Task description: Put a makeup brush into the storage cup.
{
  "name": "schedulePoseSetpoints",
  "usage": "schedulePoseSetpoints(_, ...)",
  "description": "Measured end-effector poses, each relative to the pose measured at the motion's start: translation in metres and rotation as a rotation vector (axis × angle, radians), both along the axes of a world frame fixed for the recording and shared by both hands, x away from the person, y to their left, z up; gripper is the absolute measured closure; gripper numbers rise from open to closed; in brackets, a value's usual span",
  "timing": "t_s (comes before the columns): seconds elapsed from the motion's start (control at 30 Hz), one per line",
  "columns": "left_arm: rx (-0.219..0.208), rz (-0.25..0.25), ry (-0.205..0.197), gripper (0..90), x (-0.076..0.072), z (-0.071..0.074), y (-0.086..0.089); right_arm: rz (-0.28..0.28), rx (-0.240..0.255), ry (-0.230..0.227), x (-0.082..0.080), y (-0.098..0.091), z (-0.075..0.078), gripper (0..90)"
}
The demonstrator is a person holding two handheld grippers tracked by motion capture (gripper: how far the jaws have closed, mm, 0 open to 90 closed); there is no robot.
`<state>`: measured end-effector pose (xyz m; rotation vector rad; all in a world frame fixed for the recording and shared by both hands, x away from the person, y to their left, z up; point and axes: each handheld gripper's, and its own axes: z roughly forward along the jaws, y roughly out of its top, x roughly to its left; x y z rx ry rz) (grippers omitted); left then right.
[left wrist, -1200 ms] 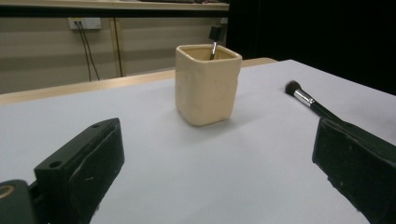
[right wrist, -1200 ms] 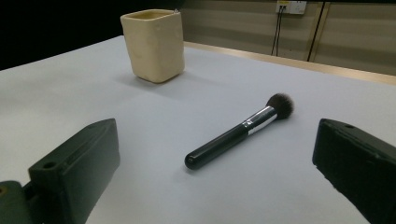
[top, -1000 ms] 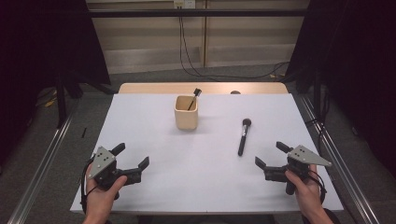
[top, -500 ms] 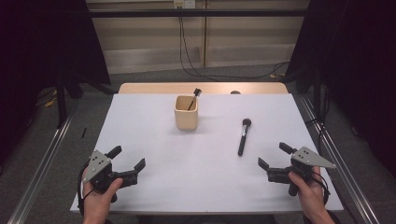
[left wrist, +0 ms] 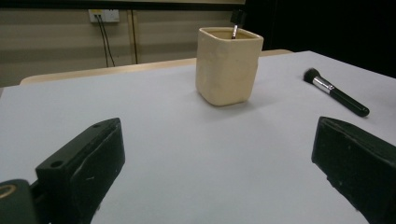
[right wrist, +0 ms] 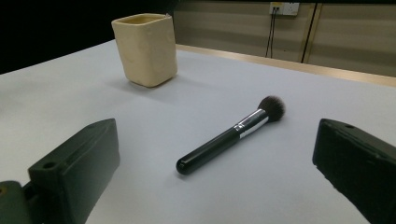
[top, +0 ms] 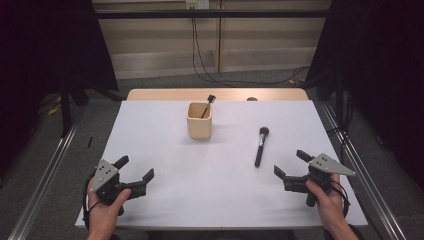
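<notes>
White table [top: 220, 195] room around brush [top: 260, 145]

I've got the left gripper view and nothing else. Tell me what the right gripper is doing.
Observer: The right gripper is open and holds nothing, low over the table's near right part, as the high view shows.
Operator: Say which end of the makeup brush faces it.
Observer: The handle end. In the right gripper view the makeup brush lies flat ahead of the open jaws, bristles pointing away.
Operator: Report what's in the cup.
Observer: From the high view, one thin dark-tipped tool leans inside the beige cup, its tip above the far rim.
Operator: Now the left gripper.
Observer: The left gripper is open and empty at the near left.
</notes>
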<state>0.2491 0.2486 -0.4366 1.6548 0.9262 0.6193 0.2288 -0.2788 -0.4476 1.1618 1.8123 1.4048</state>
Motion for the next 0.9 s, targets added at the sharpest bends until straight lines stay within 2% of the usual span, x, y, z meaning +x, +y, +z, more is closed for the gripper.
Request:
schedulePoseSetpoints(0.1, -0.002, -0.010, -0.010, 2.6, 0.003, 0.003, -0.002, 0.003, -0.012, -0.008, 0.003, 0.001, 0.001, 0.4)
schedulePoseSetpoints(0.3, 0.009, -0.016, -0.005, 2.6, 0.005, 0.002, -0.008, -0.008, -0.001, -0.012, 0.013, 0.000, 0.005, 0.8)
schedulePoseSetpoints(0.53, 0.009, 0.001, -0.004, 2.6, 0.003, 0.001, -0.004, -0.013, 0.014, -0.023, 0.027, 0.003, 0.015, 1.1)
schedulePoseSetpoints(0.63, 0.000, 0.011, -0.011, 2.6, 0.002, 0.003, -0.001, -0.011, -0.011, -0.022, 0.035, 0.006, 0.018, 1.2)
schedulePoseSetpoints(0.7, -0.007, 0.019, -0.018, 2.7, 0.001, 0.003, 0.001, -0.016, -0.004, -0.001, 0.041, 0.006, 0.021, 1.6)
schedulePoseSetpoints(0.9, -0.009, 0.022, -0.019, 3.0, 0.000, 0.004, 0.002, -0.023, -0.023, -0.008, 0.056, 0.005, 0.028, 1.6)
